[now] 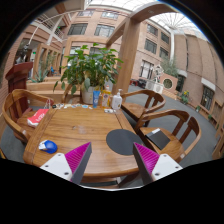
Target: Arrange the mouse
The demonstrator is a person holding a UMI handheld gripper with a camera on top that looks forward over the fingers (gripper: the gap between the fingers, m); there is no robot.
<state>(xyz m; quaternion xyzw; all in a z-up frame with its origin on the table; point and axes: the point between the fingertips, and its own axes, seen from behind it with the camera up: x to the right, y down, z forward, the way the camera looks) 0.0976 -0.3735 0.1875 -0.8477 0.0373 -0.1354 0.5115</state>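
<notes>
Bare tabletop (85,128) ahead; bottles (112,99), plant (88,68) beyond

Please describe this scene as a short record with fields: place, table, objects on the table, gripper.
place: courtyard with buildings and wooden chairs
table: round wooden table
mouse pad: dark, round, on the table just ahead of the fingers
blue object: at the table's near edge, maybe the mouse, cannot tell
red item: on the table's far side
bottles: at the far edge, before a plant
gripper: open, holding nothing
</notes>
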